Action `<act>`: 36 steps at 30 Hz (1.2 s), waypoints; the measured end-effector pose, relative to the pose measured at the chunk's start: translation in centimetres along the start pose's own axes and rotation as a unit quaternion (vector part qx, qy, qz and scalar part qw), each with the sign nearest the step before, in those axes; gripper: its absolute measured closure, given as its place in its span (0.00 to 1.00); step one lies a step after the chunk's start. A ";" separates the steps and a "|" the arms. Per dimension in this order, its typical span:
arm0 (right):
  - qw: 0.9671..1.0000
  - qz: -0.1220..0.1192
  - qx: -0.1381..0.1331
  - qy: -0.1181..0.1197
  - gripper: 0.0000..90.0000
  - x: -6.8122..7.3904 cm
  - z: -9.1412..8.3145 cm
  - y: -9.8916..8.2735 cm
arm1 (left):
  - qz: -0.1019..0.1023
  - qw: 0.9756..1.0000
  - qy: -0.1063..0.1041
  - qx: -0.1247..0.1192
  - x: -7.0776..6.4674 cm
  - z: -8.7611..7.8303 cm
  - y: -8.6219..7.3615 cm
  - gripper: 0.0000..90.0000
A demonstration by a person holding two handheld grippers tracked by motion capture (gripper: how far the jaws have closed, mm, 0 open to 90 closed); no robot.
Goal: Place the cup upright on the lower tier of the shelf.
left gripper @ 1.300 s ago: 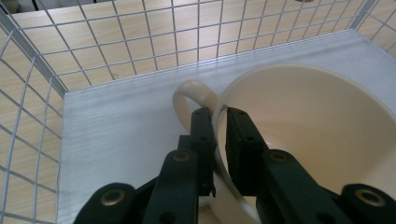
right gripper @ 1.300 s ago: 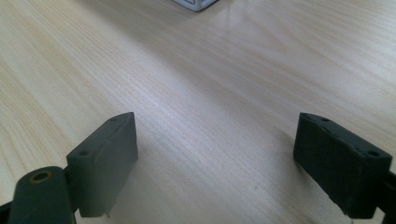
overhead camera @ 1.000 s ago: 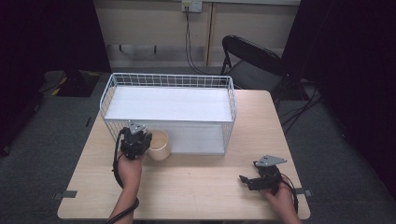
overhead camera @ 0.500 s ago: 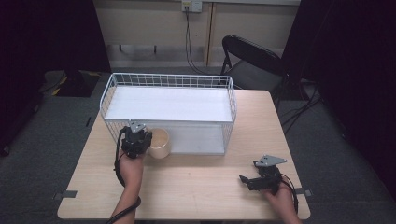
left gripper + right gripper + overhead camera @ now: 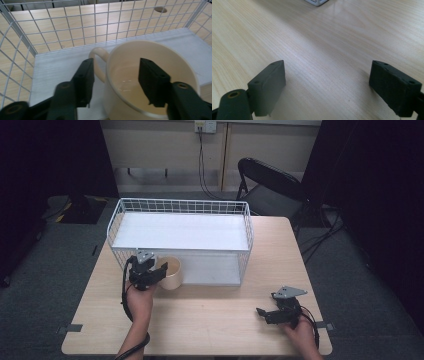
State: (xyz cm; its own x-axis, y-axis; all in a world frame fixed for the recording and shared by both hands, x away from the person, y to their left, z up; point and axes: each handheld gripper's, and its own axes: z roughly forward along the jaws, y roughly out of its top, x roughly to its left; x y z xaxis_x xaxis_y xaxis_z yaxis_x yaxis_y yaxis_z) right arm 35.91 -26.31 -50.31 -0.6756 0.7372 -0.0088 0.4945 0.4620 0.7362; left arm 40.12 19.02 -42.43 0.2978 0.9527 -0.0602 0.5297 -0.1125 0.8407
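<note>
Cream-coloured and glossy, the mug (image 5: pixel 171 272) stands upright on the wooden table (image 5: pixel 210 320) in the high view, touching the front left corner of the white wire basket (image 5: pixel 182 207). The left gripper (image 5: pixel 150 274) sits just beside its left rim; the right gripper (image 5: pixel 267 314) rests well apart near the table's front right.

From the left gripper view, the mug (image 5: pixel 150 75) shows a round open mouth, an empty pale interior and a loop handle turned toward the basket's mesh (image 5: pixel 75 25). The jaws have just been opening: one stands outside the wall, one inside, neither pressing.

From the right gripper view, the jaws stand wide apart over bare wood (image 5: pixel 324 50).
</note>
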 end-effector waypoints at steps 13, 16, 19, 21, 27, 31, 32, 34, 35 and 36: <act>1.000 0.000 0.000 0.000 0.14 0.0 0.0 0.0 | 0.025 0.999 -0.034 -0.005 -0.8 -1.7 0.0 0.24; 1.000 0.000 0.000 0.000 0.14 0.0 0.0 0.0 | 0.030 0.999 -0.037 -0.008 -0.8 -2.1 0.0 0.24; 1.000 0.000 0.000 0.000 0.14 0.0 0.0 0.0 | 0.037 0.998 -0.046 -0.009 -1.1 -2.5 -0.1 0.24; 1.000 0.000 0.000 0.000 0.14 0.0 0.0 0.0 | 0.041 0.998 -0.052 -0.010 -1.3 -2.7 -0.2 0.24; 1.000 0.000 0.000 0.000 0.14 0.0 0.0 0.0 | 0.049 0.998 -0.049 -0.007 -2.0 -2.8 -1.1 0.21; 1.000 0.000 0.000 0.000 0.15 0.0 0.0 0.0 | 0.049 0.998 -0.042 -0.003 -2.0 -2.4 -1.5 0.20; 1.000 0.000 0.000 0.000 0.15 0.0 0.0 0.0 | 0.049 0.998 -0.042 -0.003 -2.0 -2.4 -1.5 0.20; 1.000 0.000 0.000 0.000 0.14 0.0 0.0 0.0 | 0.049 0.998 -0.037 -0.006 -2.0 -2.2 -1.7 0.20; 1.000 0.000 0.000 0.000 0.14 0.0 0.0 0.0 | 0.048 0.998 -0.034 -0.006 -2.1 -2.1 -1.8 0.20; 1.000 0.000 0.000 0.000 0.14 0.0 0.0 0.0 | 0.044 0.998 -0.033 -0.008 -2.2 -1.9 -1.8 0.20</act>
State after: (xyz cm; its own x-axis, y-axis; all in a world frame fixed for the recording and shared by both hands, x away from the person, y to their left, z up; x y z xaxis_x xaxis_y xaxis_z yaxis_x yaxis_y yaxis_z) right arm 35.91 -26.31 -50.30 -0.6756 0.7372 -0.0087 0.4946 0.4620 0.7362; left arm 36.97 17.71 -42.82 0.3953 0.9183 -0.0202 0.4858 -0.1903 0.8531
